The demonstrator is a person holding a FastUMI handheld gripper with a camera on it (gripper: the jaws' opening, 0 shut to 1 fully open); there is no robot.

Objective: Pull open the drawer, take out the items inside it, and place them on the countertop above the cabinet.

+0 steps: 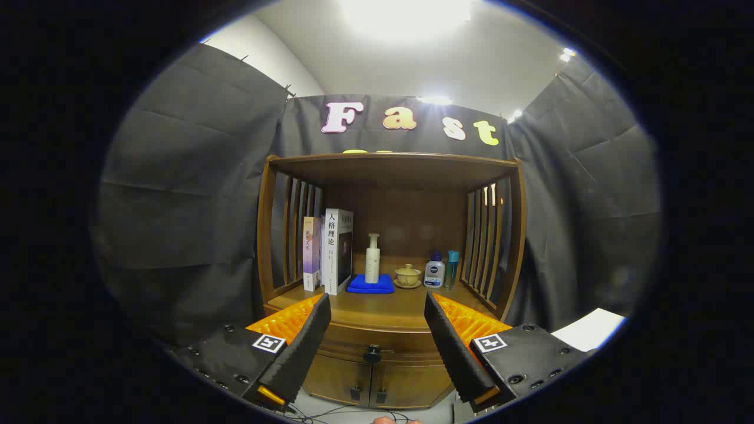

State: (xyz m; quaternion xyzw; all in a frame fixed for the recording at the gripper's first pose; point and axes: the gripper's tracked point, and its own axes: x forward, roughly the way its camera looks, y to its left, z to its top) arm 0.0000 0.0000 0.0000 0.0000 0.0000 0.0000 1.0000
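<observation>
Claw [377,312] fingers spread apart, gripping nothing, likely lined up for a pull | closed wooden drawer's small dark round knob [372,354] sits between and just ahead | wooden cabinet surface [406,306] beyond holds books, bottles, cup.

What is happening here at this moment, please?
A person holds the gripper open in front of a wooden cabinet, aimed at the drawer knob between its fingers. The drawer is still closed. On the countertop stand books, a pump bottle on a blue cloth, a teacup and two small bottles.
</observation>
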